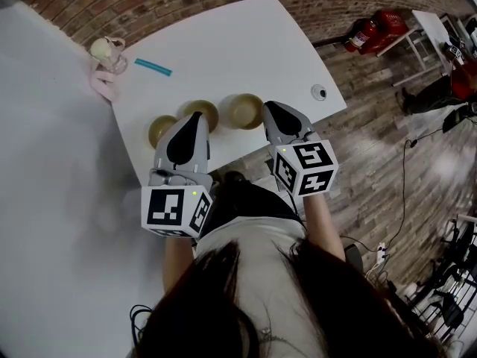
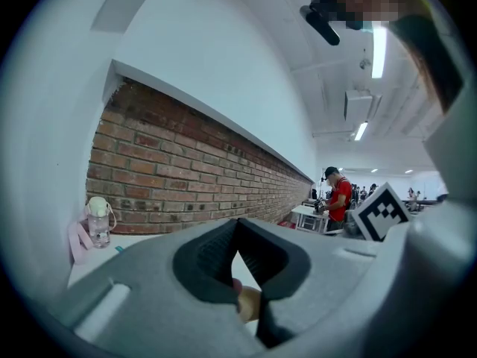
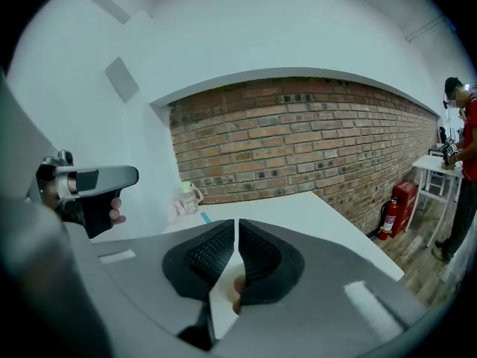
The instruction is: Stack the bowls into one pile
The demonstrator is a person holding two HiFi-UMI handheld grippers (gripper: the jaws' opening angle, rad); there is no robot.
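Note:
Three tan bowls stand in a row near the front edge of the white table (image 1: 246, 43): a left bowl (image 1: 158, 130), a middle bowl (image 1: 208, 110) and a right bowl (image 1: 244, 110). My left gripper (image 1: 197, 115) hovers over the gap between the left and middle bowls, its tips meeting with nothing held (image 2: 237, 222). My right gripper (image 1: 266, 104) hangs just right of the right bowl, with a thin slit between its tips and nothing in it (image 3: 235, 222). Each gripper view shows only a sliver of a bowl (image 2: 250, 304) below the jaws.
At the table's far left are a small bottle (image 1: 106, 54) with a pink strap and a teal stick (image 1: 153, 67). A small round object (image 1: 319, 92) lies near the right edge. Red fire extinguishers (image 1: 373, 30) stand on the floor beyond. A person in red (image 2: 340, 198) stands far off.

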